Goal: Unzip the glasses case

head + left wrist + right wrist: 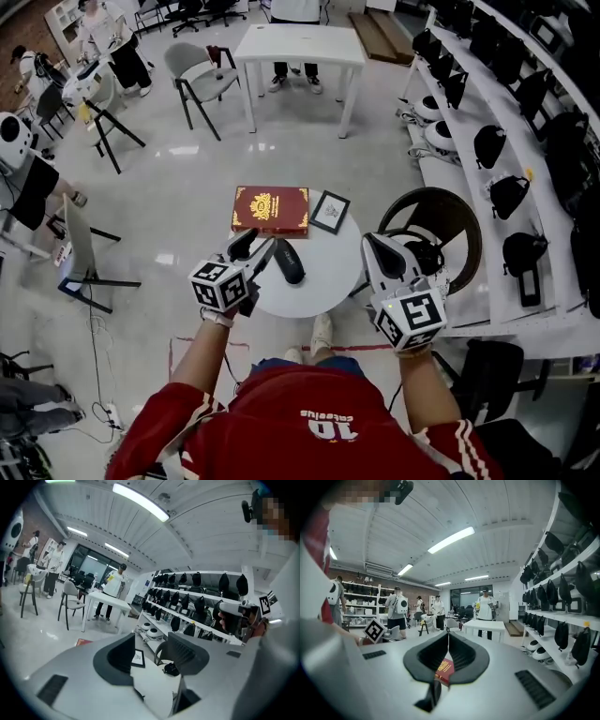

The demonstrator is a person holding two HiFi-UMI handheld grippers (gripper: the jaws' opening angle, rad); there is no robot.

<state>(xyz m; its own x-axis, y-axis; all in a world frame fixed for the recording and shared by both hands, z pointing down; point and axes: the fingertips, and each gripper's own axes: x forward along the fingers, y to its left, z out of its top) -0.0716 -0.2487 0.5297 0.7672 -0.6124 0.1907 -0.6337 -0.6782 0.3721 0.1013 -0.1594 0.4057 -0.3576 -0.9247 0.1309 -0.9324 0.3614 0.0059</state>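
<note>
The black glasses case (pixel 289 262) lies shut on the small round white table (pixel 328 274), just right of my left gripper (pixel 255 247). That gripper hovers at the table's left edge with its jaws open and nothing between them (pixel 150 656). My right gripper (pixel 375 246) is held off the table's right edge, apart from the case, its jaws shut and empty (pixel 448 641). In the right gripper view a dark long shape that may be the case (pixel 430 696) shows low under the jaws.
A red book (pixel 271 209) and a small framed picture (pixel 330 211) lie at the table's far side. A dark round chair (pixel 459 225) stands right of the table, with shelves of black bags (pixel 506 141) beyond. People stand around a white table (pixel 300 45) farther off.
</note>
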